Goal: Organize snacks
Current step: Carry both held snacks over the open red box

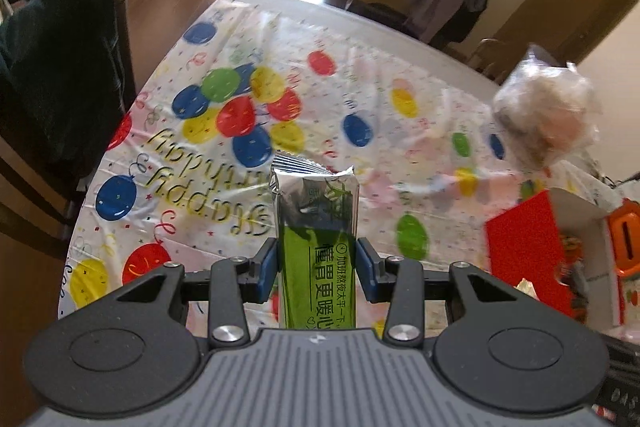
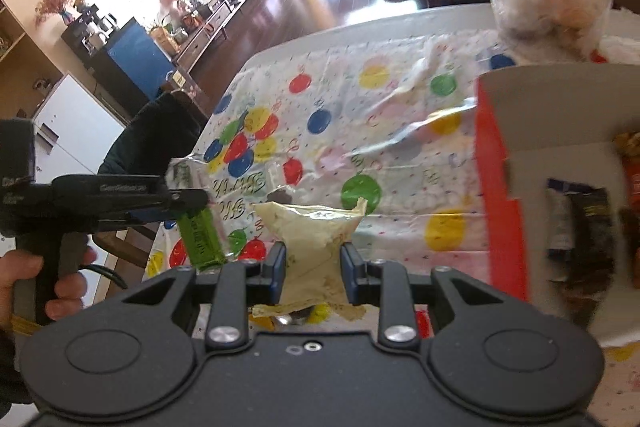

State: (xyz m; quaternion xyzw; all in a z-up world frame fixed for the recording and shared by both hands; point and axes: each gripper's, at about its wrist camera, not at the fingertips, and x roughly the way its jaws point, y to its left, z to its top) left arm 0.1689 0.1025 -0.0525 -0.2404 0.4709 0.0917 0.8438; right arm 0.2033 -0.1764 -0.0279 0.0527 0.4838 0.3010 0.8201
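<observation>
Balloon-printed birthday cloth (image 1: 320, 99) covers the counter in a sunlit room with dark wood floor. One green snack bar (image 1: 318, 259) sits clamped in the left tool (image 1: 318, 265); one pale yellow packet (image 2: 312, 247) is gripped by the right tool (image 2: 313, 269). One red box (image 2: 500, 211) stands right, holding several snacks.

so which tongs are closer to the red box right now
Right. The right tongs, shut on a pale yellow packet, sit just beside the red box. The left tongs, shut on a green snack bar, are farther off to its left.
</observation>
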